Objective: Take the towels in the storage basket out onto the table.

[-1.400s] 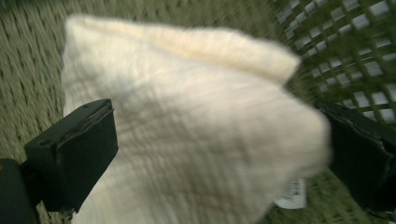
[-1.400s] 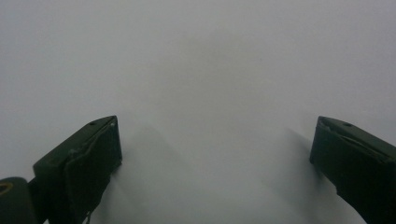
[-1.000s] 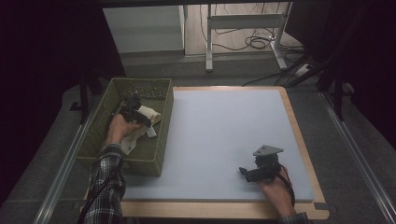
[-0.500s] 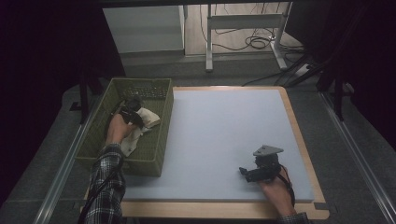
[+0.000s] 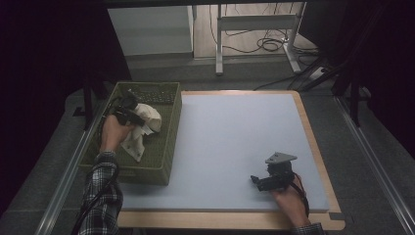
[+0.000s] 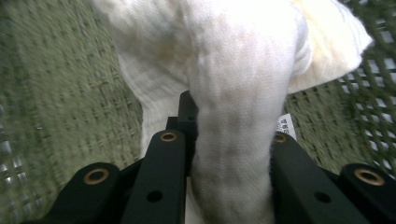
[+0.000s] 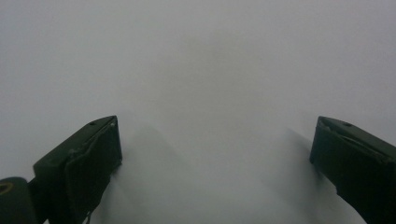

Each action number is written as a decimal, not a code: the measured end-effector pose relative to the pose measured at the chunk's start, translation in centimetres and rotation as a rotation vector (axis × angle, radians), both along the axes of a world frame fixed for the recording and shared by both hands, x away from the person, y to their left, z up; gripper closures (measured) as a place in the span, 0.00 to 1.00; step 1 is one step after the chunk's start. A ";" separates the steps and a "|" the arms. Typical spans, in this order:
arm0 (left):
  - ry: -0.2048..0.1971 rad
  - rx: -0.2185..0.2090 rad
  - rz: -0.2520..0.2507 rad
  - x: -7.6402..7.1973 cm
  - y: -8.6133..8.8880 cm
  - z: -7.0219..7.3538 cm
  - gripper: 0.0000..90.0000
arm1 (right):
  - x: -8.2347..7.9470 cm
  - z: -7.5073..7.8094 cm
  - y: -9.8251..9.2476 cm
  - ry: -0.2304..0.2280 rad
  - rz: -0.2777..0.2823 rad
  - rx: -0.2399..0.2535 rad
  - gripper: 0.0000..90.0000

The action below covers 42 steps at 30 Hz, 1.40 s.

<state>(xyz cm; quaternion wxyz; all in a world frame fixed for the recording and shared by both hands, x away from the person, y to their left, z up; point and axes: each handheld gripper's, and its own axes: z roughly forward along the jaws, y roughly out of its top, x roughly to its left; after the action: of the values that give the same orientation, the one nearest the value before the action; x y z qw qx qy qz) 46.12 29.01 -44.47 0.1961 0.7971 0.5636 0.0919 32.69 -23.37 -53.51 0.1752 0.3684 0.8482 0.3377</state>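
A: Entry, left gripper (image 5: 133, 117). Against the frames a second ago, its jaws have just been closing, and now a thick fold of the white cloth (image 6: 233, 107) sits clamped between them. In the left gripper view the fabric bulges up and out past both black jaws, so the pads bite on a bunched ridge, not a flat edge.

B: Position change?

A: In the high view the cloth (image 5: 144, 125) stands higher over the green basket (image 5: 169, 147) than it did a second ago, when it lay spread lower on the floor of the basket. Part of it hangs below the jaws, toward the person's wrist; whether that tail is touching the mesh I cannot tell.

B: Meaning for the work?

A: Judged: the grasp is made and the lift out of the basket is under way. Not yet clear of the rim.

B: Orientation of the cloth?

A: Long axis runs along the line of the jaws: one bulky end ahead of the fingertips, a narrower tail trailing back below them. The bulky end points away from the hand, toward the far wall of the basket. A small label shows just beside the right-hand jaw.

B: Right gripper (image 5: 264, 180)?

A: Resting near the front edge of the pale mat (image 5: 235, 137), jaws spread wide, nothing between them; unchanged over the second.
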 end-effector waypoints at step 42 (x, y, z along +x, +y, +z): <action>-0.169 -0.016 -0.156 -6.3 -1.8 12.4 0.85 | 0.0 0.0 0.0 0.001 -0.001 0.000 0.03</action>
<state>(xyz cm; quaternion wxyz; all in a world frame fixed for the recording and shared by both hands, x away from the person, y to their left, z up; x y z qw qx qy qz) 39.84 27.19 -32.07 0.2558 0.8265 0.4819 0.1385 32.67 -23.37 -53.51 0.1751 0.3690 0.8481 0.3375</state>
